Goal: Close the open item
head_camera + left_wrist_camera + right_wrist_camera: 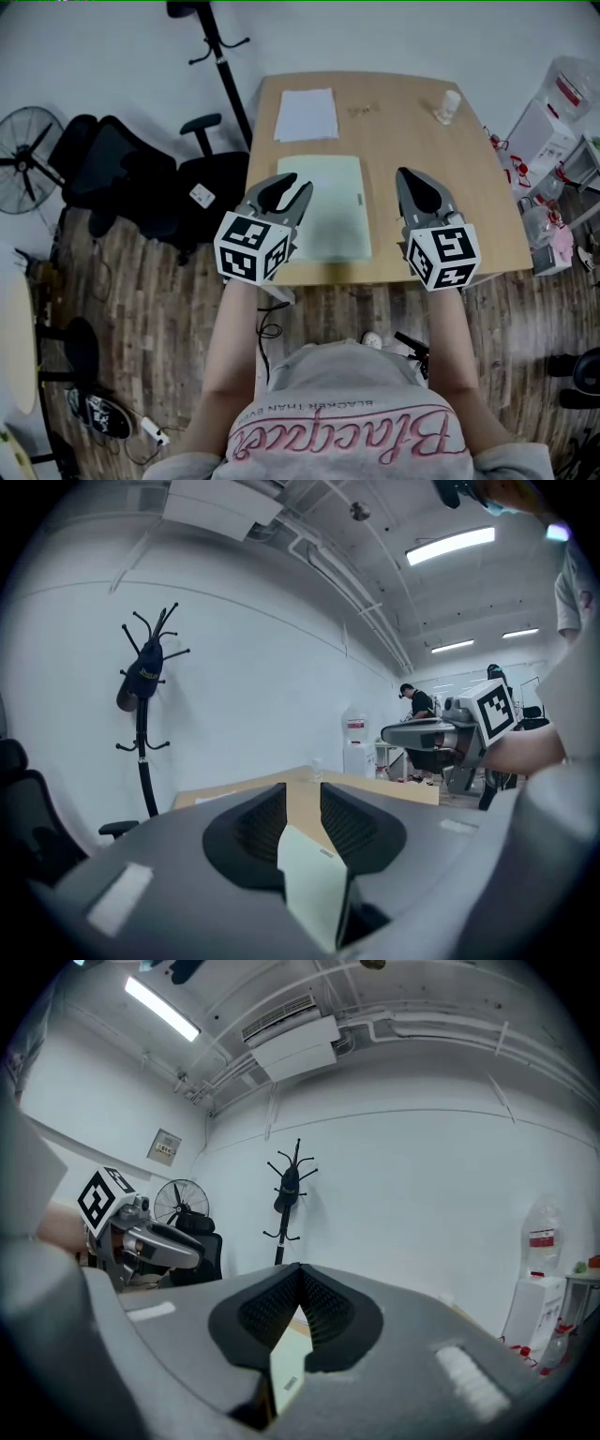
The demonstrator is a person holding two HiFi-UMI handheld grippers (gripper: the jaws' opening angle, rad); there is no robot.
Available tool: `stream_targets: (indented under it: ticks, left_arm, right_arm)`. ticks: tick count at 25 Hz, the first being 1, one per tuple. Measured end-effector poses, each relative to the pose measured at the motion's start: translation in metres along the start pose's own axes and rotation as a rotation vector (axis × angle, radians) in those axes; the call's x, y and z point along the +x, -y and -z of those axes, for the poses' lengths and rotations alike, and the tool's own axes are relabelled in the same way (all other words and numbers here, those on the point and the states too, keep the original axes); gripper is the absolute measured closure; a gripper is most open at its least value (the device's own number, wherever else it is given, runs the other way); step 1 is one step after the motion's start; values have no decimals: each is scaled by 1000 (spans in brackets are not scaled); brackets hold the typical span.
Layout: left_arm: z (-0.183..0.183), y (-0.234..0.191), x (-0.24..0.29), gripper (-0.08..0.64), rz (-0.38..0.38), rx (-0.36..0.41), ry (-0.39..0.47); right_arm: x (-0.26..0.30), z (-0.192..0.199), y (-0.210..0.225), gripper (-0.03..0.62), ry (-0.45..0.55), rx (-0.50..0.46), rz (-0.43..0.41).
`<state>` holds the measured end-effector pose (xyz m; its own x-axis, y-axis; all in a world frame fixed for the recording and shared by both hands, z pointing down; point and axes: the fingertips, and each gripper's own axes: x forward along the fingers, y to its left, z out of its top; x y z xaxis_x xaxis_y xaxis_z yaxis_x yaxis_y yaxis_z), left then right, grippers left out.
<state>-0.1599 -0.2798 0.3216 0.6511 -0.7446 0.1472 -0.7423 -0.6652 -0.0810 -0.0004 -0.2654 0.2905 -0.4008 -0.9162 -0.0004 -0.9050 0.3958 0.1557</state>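
Observation:
A pale green folder lies flat on the wooden table, near its front edge. My left gripper hovers over the folder's left edge; its jaws stand a little apart with nothing between them, so it is open. In the left gripper view the folder shows below through the gap. My right gripper is just right of the folder, shut with its tips together on nothing. In the right gripper view a strip of the folder shows under the jaws.
A white sheet and a small bottle lie at the table's far side. A black office chair, a fan and a coat stand are to the left. Water jugs and boxes crowd the right.

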Motion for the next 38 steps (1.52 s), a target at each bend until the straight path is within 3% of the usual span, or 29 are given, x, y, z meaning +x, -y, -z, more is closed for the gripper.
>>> stream_targets:
  ticks: [6,11,14,22,38]
  left_arm:
    - [-34,-17,-24,478,-79,39,107]
    - [-49,-38,-42,542,-166,16,176]
    - [-52,-50,-53,546,-216,0,204]
    - [-69,-74,-86,546,-376,106,248]
    - [-82,-69,-100,546,-428,167,312]
  right_arm:
    - [0,-20,-8,591,26,-37,-23]
    - [-2,-32,-8,591,42,-46,-34]
    - [-3,-38,-6,591,55,-41,-32]
    - [-8,-46,-1,591,61,-69,-5]
    - [-19,-59,-6,591,98,-20,-2]
